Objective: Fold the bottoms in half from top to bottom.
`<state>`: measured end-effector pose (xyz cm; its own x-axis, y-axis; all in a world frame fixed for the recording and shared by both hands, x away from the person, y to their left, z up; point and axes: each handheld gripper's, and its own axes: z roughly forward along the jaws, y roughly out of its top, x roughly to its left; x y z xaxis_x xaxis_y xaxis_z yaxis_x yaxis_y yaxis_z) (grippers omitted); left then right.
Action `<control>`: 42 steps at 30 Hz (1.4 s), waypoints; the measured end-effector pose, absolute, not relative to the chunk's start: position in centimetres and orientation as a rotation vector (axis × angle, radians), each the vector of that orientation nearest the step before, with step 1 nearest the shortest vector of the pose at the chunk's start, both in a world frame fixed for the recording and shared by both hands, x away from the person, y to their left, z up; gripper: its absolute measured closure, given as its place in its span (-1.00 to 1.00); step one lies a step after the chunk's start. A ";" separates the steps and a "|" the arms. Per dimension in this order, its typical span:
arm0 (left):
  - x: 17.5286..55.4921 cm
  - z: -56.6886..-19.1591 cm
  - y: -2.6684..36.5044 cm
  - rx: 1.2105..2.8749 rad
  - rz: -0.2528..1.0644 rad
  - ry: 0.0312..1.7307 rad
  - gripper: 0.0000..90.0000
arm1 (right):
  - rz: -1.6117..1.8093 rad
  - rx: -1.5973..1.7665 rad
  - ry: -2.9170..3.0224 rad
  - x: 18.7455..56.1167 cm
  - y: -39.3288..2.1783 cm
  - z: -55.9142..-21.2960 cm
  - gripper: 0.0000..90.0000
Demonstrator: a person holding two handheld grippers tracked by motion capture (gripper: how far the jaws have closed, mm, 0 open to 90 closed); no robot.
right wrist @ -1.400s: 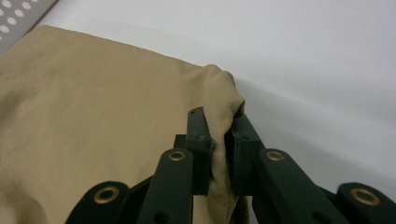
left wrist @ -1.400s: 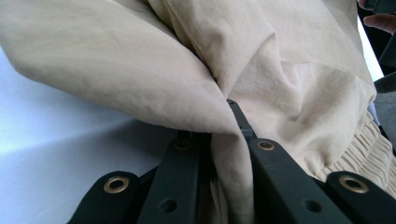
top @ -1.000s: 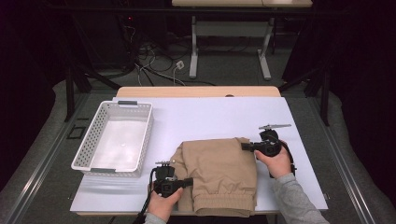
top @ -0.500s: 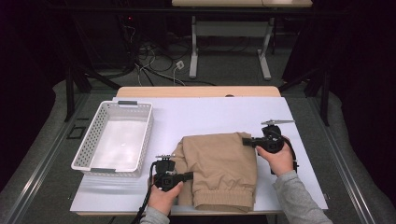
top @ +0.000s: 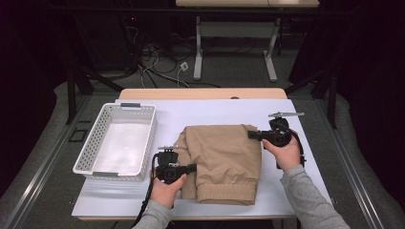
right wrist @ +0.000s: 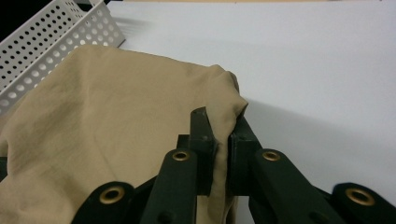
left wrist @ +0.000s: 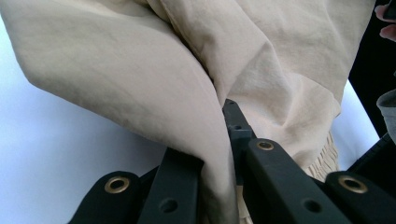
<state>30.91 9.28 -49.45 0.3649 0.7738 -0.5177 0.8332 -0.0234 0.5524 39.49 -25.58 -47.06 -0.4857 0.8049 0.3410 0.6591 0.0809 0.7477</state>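
White plastic basket (top: pixel 117 140), perforated walls, sits at the left of the table (top: pixel 215 107) on the pale sheet that covers it; its floor is bare. Just right of the basket, near the table's front edge, the left gripper (top: pixel 190 168) is held in the person's left hand (top: pixel 167 188), its cable trailing down toward the table edge. Its 2 black jaws are closed on a fold of the tan garment (top: pixel 222 160): in the left gripper view the cloth (left wrist: pixel 140 88) is pinched between the jaws and rises above them in a loose drape. The garment, tan woven cloth with a gathered elastic hem at the near end, lies folded at the middle of the table, between the 2 grippers, its left edge pulled up off the sheet and the bulk resting on it. It is apart from the basket. At the garment's far right corner the right gripper (top: pixel 252 135) is held in the right hand (top: pixel 286 152), grey sleeve behind it. Its jaws are pressed together on that corner; the right gripper view shows the cloth's edge (right wrist: pixel 219 135) nipped between them, with the basket's wall (right wrist: pixel 51 42) beyond at upper left.
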 end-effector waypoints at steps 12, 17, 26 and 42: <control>32.1 -47.8 9.5 1.798 -0.068 1.414 0.92 | 1.359 1.489 2.193 40.5 -25.1 -44.9 0.86; 32.5 -46.9 9.5 1.803 -0.058 1.420 0.92 | 1.349 1.495 2.200 41.0 -25.0 -44.0 0.86; 33.5 -45.7 9.4 1.822 -0.052 1.425 0.92 | 1.326 1.531 2.227 42.0 -24.9 -43.1 0.86; 36.0 -42.7 10.3 1.810 -0.017 1.444 0.93 | 1.281 1.570 2.243 44.9 -23.7 -40.1 0.89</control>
<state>36.03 10.33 -42.72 0.3474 0.8127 -0.4679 0.8232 -0.0254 0.5671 44.90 -23.70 -40.07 -0.4554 0.8183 0.3507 0.7180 0.1046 0.6881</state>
